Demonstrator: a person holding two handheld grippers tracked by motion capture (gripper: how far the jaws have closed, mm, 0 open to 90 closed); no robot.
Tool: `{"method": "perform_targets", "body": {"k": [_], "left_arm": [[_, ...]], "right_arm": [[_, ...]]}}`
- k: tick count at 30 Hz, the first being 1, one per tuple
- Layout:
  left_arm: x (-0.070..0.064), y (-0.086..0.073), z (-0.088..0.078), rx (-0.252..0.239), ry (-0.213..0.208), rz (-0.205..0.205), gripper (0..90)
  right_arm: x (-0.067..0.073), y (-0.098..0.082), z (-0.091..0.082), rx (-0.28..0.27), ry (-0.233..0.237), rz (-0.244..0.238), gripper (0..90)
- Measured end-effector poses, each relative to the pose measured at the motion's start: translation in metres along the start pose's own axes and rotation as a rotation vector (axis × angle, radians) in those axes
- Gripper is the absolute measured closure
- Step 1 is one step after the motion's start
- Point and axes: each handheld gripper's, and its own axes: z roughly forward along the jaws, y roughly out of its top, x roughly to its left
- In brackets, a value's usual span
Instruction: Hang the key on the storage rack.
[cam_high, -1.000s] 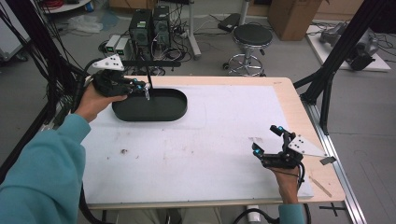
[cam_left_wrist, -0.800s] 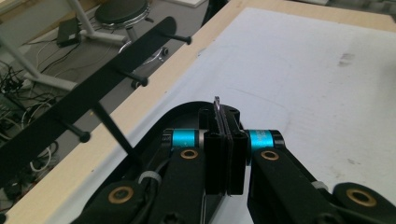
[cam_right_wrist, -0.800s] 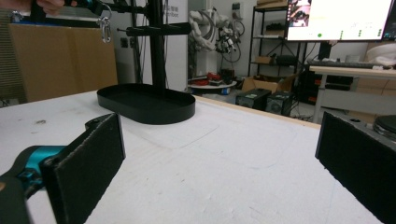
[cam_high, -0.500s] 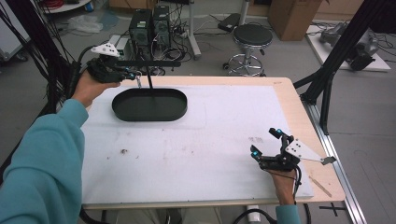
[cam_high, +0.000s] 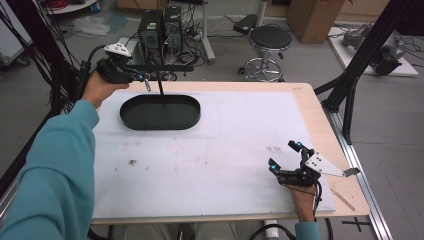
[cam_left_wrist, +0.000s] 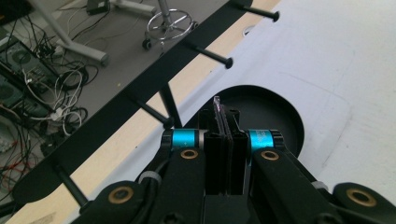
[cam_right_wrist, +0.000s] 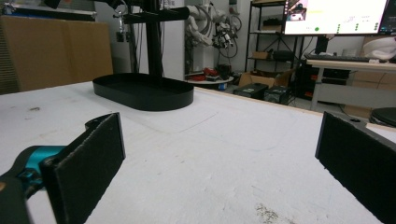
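— So where does the thing lie from the left tongs (cam_left_wrist: 224, 154)?
— Between them already: jaws closed on a thin clear piece (cam_left_wrist: 218, 111), edge-up, beside the rack's bar (cam_left_wrist: 154, 88). Its pegs (cam_left_wrist: 208, 53) jut toward the bench (what the piece is, I can't tell).
— And the right tongs (cam_high: 286, 161)?
— Wide open, empty, low at the near right, well apart from the rack.
— Surface?
— White sheet on the bench (cam_high: 225, 150), black tray (cam_high: 160, 112) under the bar; stool (cam_high: 270, 40) and cables beyond.

Matt black metal-looking tray (cam_high: 160, 112); white matt table cover (cam_high: 225, 150), scuffed; bare wood table edge (cam_high: 320, 125).
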Motion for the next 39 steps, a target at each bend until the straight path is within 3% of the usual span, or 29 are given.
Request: {"method": "perform_targets", "body": {"k": [26,39], "left_arm": [[0.013,-0.005,0.011,0.008,0.057,-0.05,88.6],[0.015,-0.005,0.013,-0.002,0.081,-0.055,88.5]], "right_arm": [[0.0,-0.008,0.0,-0.012,-0.007,0.004,0.6],[0.0,-0.008,0.0,-0.012,-0.006,0.004,0.6]]}}
